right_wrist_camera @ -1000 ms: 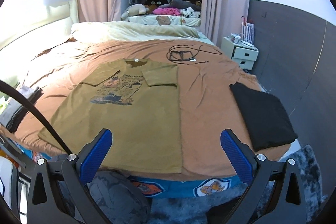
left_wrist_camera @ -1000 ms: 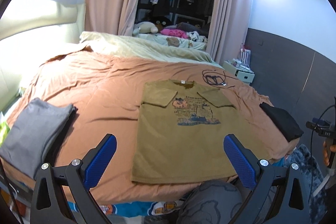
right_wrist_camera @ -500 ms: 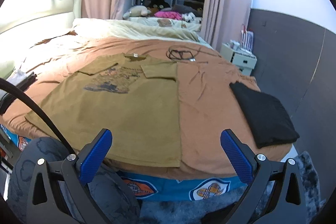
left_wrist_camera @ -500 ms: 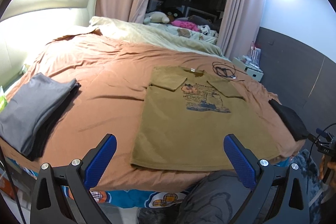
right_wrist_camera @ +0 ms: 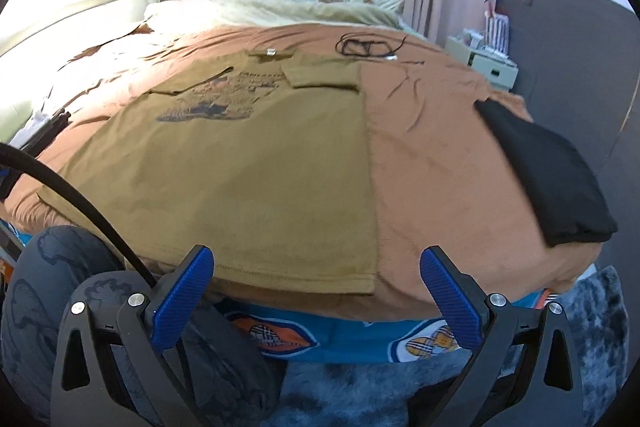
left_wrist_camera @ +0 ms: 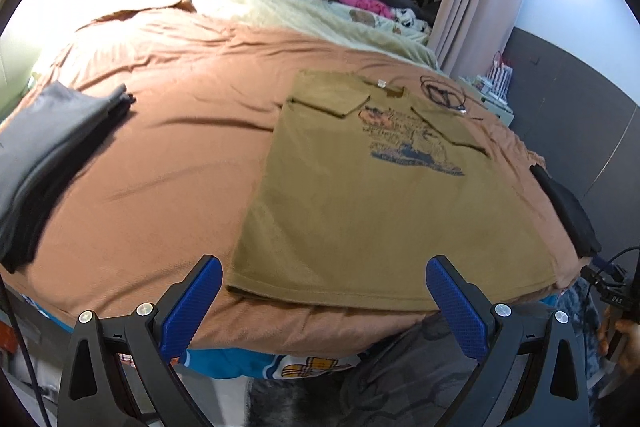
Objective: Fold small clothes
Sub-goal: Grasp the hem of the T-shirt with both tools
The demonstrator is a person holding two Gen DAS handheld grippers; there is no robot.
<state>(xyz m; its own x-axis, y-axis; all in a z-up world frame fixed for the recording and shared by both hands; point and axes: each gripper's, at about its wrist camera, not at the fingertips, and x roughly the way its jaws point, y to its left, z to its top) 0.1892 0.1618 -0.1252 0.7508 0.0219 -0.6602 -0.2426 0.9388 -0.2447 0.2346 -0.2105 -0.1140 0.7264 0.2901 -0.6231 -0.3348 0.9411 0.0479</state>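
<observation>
The big bed (left_wrist_camera: 168,131) has a brown cover. The olive T-shirt (left_wrist_camera: 360,203) lies flat on the bed, picture side up, with both sleeves folded in on top. Its bottom hem sits right at the near edge of the bed. A gray folded pile (left_wrist_camera: 44,155) rests on the bed to the left of the T-shirt, and a black folded cloth (right_wrist_camera: 548,179) rests to its right. The T-shirt looks soft, light and floppy, so it will bend and sag when lifted. The best spots to grab are probably the two bottom corners. The left gripper (left_wrist_camera: 320,307) is wide and holds nothing. The right gripper (right_wrist_camera: 316,295) is wide too, just in front of the hem.
</observation>
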